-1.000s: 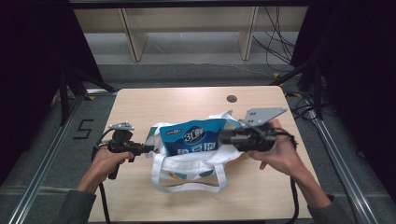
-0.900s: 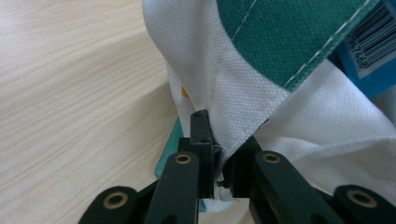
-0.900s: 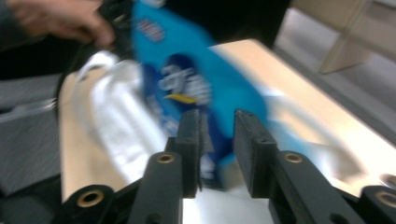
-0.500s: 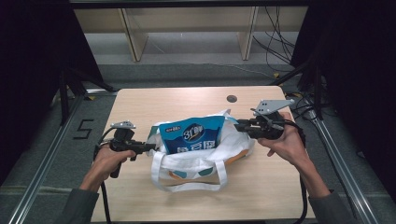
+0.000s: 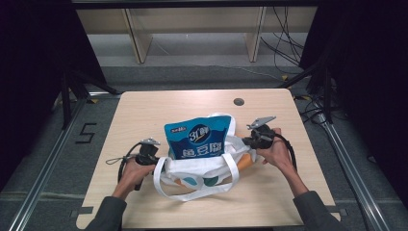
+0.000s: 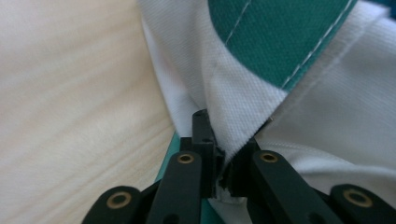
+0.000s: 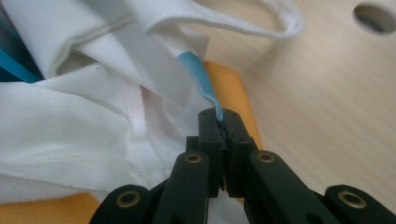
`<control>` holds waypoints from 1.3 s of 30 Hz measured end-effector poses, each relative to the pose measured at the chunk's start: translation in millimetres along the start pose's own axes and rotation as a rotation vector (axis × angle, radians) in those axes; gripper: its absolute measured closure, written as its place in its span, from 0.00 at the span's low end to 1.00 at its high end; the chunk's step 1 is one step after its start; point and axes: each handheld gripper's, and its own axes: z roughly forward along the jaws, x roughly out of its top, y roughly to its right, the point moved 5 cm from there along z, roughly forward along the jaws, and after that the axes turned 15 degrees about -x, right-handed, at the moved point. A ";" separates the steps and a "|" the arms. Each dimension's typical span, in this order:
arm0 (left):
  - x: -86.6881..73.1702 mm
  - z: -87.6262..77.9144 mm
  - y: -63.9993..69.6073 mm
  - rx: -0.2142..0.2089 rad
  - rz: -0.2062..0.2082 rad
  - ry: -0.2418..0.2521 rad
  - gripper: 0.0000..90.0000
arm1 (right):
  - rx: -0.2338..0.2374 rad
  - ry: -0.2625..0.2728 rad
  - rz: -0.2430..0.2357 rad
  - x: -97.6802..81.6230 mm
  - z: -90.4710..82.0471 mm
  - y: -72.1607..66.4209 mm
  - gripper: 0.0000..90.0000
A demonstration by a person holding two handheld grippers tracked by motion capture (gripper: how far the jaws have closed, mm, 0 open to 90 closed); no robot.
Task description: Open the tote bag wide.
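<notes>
The white tote bag [image 5: 202,168] lies between both grippers: the left gripper [image 6: 223,161] clamps its left edge, the right gripper [image 7: 224,128], jaws just closed, pinches its right edge; the blue pouch [image 5: 197,137] stands inside.

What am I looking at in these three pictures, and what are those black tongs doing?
A person at a wooden table holds a hand-held gripper in each hand. One picture looks down from above; the other two come from cameras riding on each tool. On the table lies a white tote bag with a blue snack packet sticking out. The left hand-held gripper is clamped on the bag's white edge. The right hand-held gripper, whose jaws have just been closing, pinches the bag's fabric at its other side.
</notes>
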 end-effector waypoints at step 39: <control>35.1 -80.3 92.2 -0.224 0.114 0.227 0.52 | 0.354 0.189 -0.072 26.3 -89.4 -90.5 0.69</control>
